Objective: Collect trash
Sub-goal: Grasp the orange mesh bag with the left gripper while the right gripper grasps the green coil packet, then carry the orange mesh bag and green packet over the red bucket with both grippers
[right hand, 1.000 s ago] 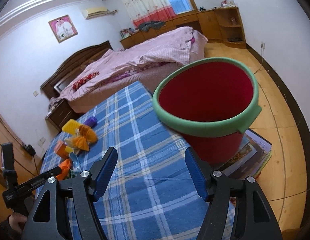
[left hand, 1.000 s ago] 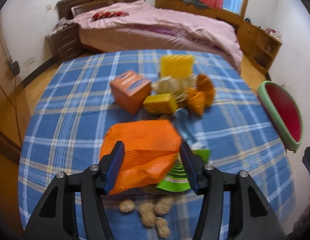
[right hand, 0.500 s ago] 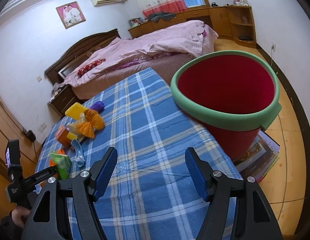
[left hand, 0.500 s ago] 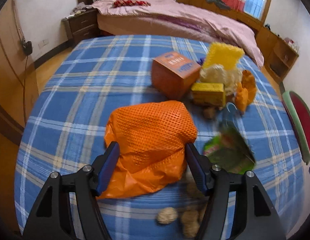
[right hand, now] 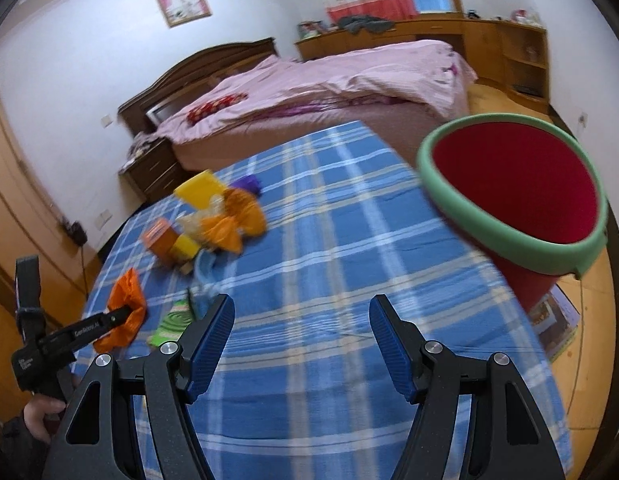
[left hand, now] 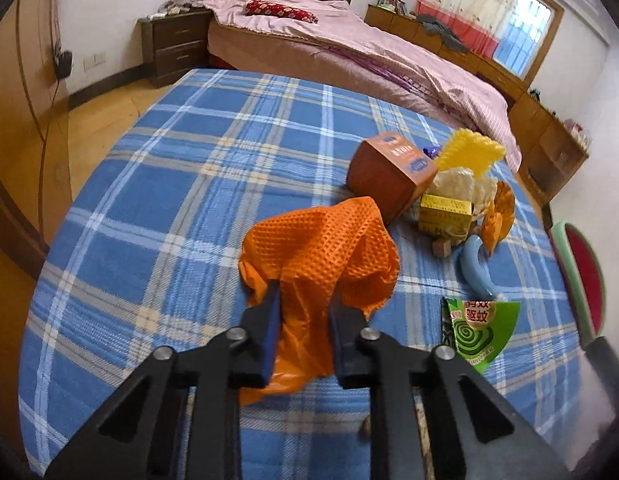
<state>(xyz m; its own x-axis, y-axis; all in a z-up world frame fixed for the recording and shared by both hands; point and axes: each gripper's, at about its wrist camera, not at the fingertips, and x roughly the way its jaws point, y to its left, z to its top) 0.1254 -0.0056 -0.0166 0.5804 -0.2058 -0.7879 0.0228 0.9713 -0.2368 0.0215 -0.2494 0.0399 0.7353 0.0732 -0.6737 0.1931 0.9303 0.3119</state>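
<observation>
1. L wrist view: left gripper [left hand: 303,334] fingers have just been closing from wide apart and now pinch the orange bag [left hand: 321,256] on the tabletop [left hand: 157,208]; green packet [left hand: 479,330] shifted right. Lift w/ bag bunched so the tail doesn't drag.
2. R wrist view: right gripper [right hand: 301,338] fingers apart, empty; bin [right hand: 517,196] slid right, beside the tabletop edge. Carry bag over the rim before release.
</observation>
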